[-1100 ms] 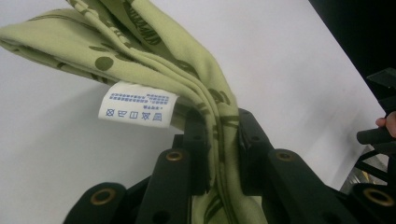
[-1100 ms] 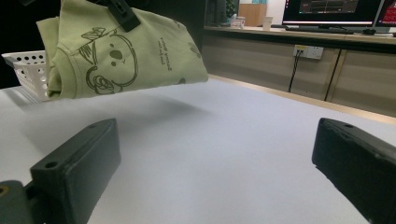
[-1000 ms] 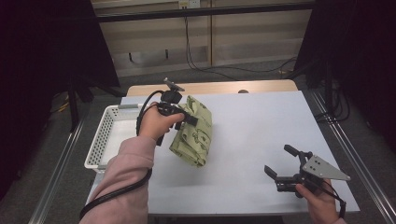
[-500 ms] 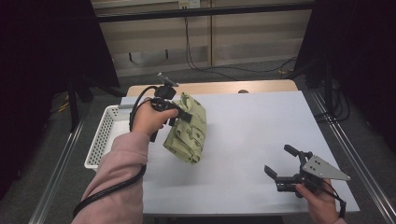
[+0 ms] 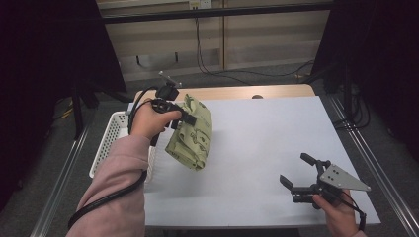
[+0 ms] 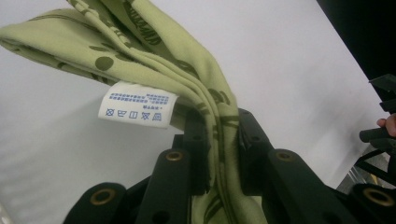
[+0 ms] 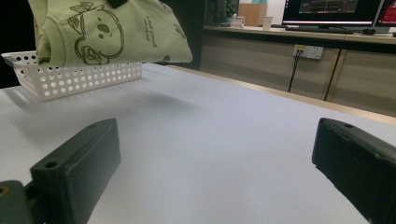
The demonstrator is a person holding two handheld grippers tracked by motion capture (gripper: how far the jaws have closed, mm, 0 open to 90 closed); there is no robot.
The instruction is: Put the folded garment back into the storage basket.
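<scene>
A folded light-green garment (image 5: 192, 133) printed with koalas hangs in the air over the left part of the white table (image 5: 257, 148). My left gripper (image 5: 190, 117) is shut on its upper edge. In the left gripper view the cloth (image 6: 154, 60) is pinched between the black jaws, with a white care label (image 6: 137, 103) dangling beside them. My right gripper (image 5: 299, 174) rests low near the table's front right corner, jaws open and nothing between them. From the right gripper view the garment (image 7: 112, 30) floats above the far basket.
A white perforated basket (image 5: 111, 143) stands at the table's left edge, partly under my left forearm (image 5: 118, 187). Cables (image 5: 207, 54) run along the floor behind the table. Metal rails (image 5: 380, 168) border both sides.
My left hand has lifted the garment and carried it leftward toward the basket. The right gripper has stayed where it was.
</scene>
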